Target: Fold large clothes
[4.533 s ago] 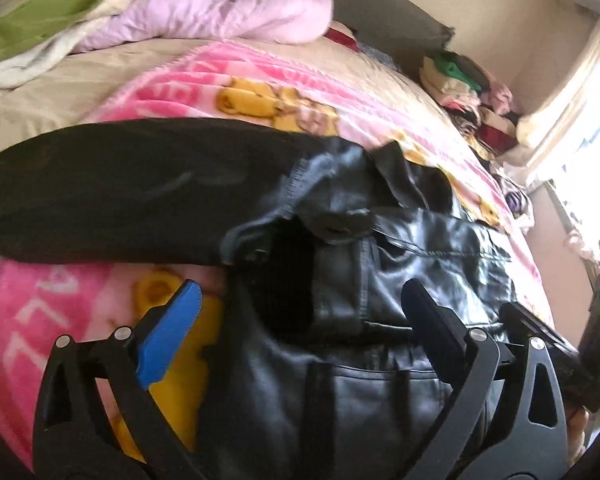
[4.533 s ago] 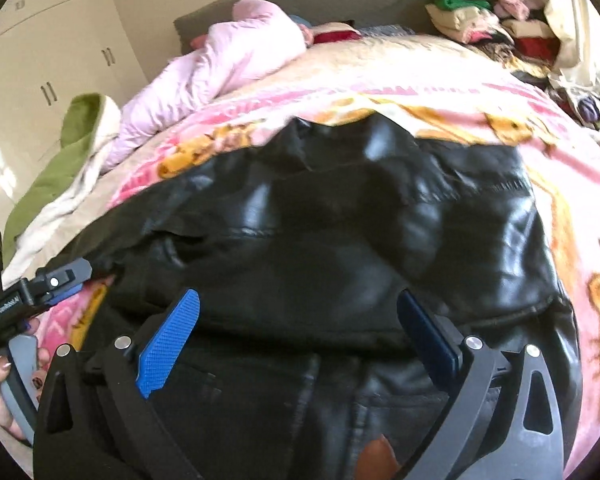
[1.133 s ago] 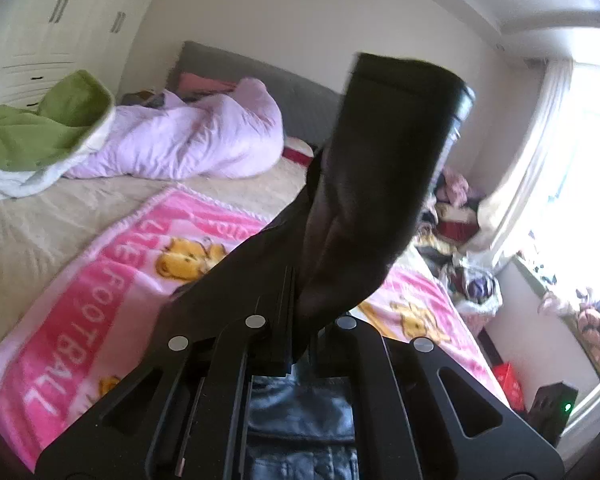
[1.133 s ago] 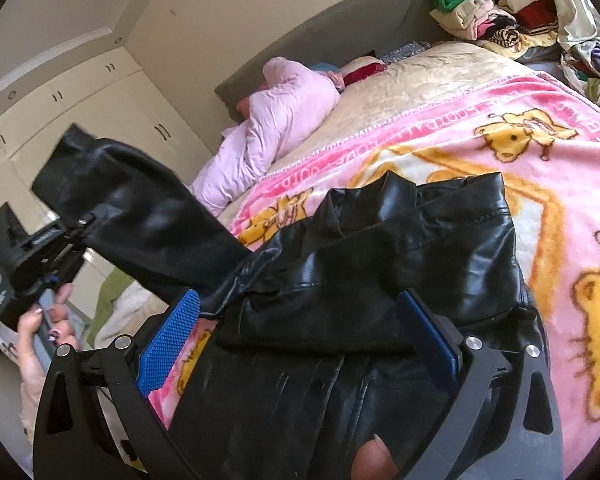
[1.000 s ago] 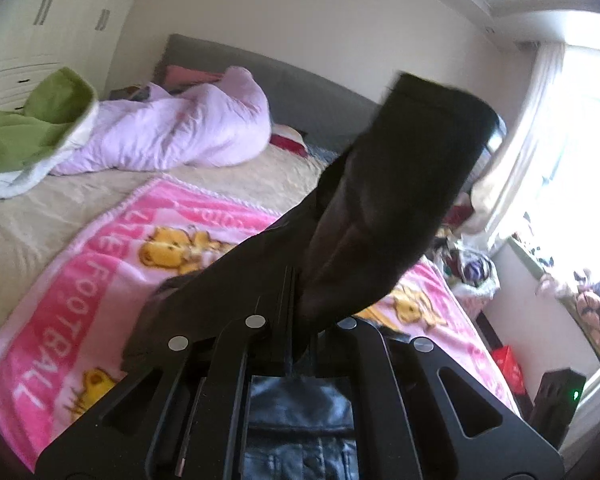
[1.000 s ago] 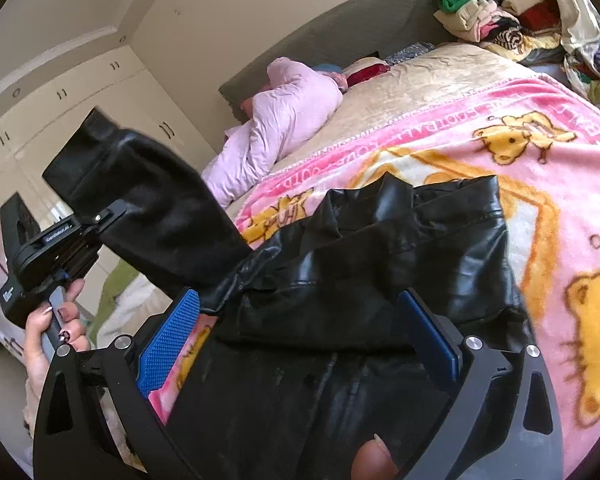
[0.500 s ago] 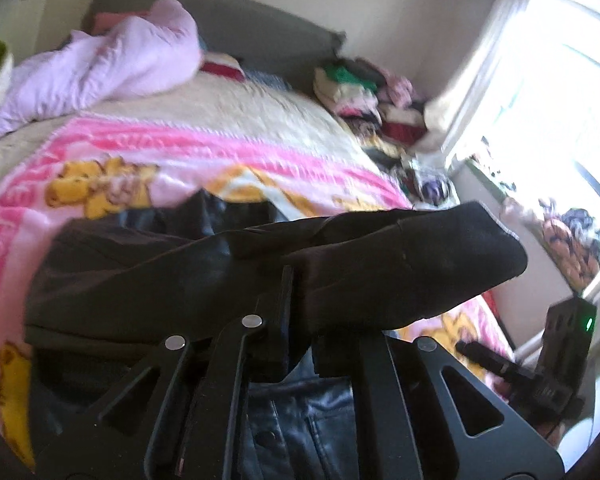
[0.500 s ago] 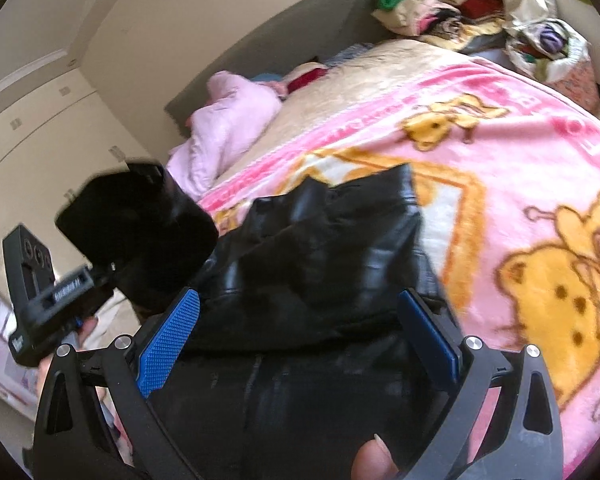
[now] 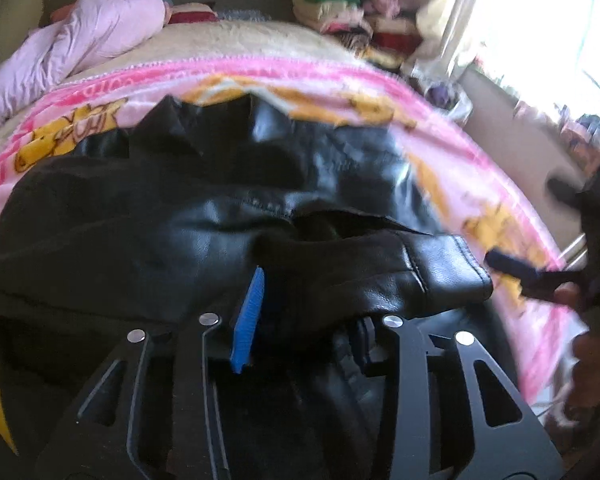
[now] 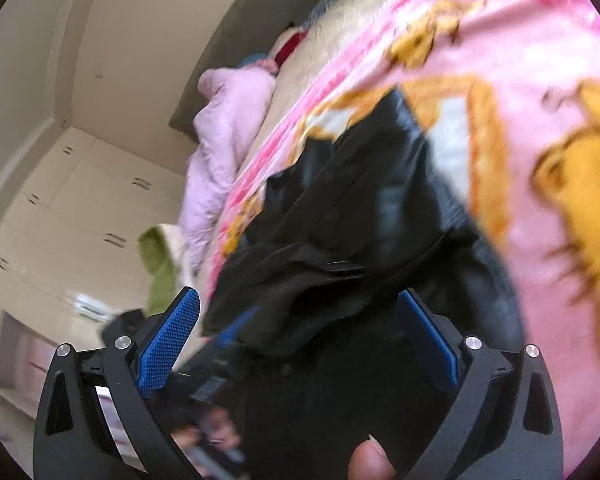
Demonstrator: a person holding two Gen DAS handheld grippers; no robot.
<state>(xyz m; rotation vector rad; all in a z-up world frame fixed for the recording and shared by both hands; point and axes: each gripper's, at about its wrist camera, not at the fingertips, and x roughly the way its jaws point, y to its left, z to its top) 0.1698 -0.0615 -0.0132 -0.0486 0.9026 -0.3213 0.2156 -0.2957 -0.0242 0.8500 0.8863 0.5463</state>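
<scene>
Sleeve laid across the jacket, and the left grip lets go.
The black leather jacket (image 9: 172, 216) lies on the pink blanket (image 9: 480, 184), its sleeve (image 9: 412, 272) folded over the body; the left gripper (image 9: 304, 320) is opening around the cuff (judging it placed), while the right gripper (image 10: 300, 320) hovers spread and empty.

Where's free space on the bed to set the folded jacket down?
Bare pink blanket lies between the black jacket collar and the beige bedspread, and a strip along the jacket's window side. Crowded: lilac duvet by the headboard, clothes pile in the corner.
</scene>
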